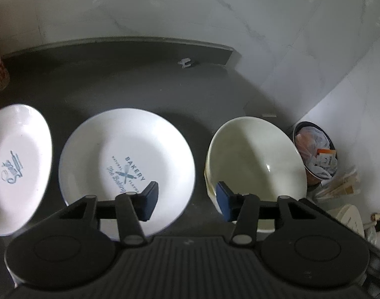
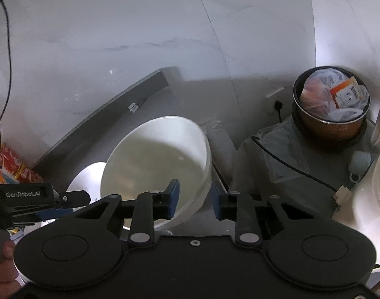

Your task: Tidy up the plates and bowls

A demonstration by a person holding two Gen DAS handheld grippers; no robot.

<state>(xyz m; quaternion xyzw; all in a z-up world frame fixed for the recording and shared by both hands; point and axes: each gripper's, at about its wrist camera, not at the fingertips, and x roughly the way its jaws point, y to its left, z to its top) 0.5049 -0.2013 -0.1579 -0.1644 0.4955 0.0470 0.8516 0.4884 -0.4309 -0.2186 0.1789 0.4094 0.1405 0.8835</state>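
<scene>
In the left wrist view a large white "Bakery" plate (image 1: 125, 147) lies on the dark counter (image 1: 140, 87). A smaller white plate (image 1: 18, 164) lies to its left. A white bowl (image 1: 254, 154) sits at the right, seemingly nested on another cream bowl. My left gripper (image 1: 186, 199) hovers open over the gap between plate and bowl, holding nothing. In the right wrist view my right gripper (image 2: 195, 200) straddles the near rim of the bowl (image 2: 152, 159), with one finger inside and one outside. A gap still shows at the outer finger.
A dark pot stuffed with plastic bags (image 2: 331, 97) stands at the right on a grey cloth (image 2: 277, 149) crossed by a black cable. A white appliance (image 2: 374, 186) is at the far right. Red packets (image 2: 13, 167) sit at the left. The marble wall is close behind.
</scene>
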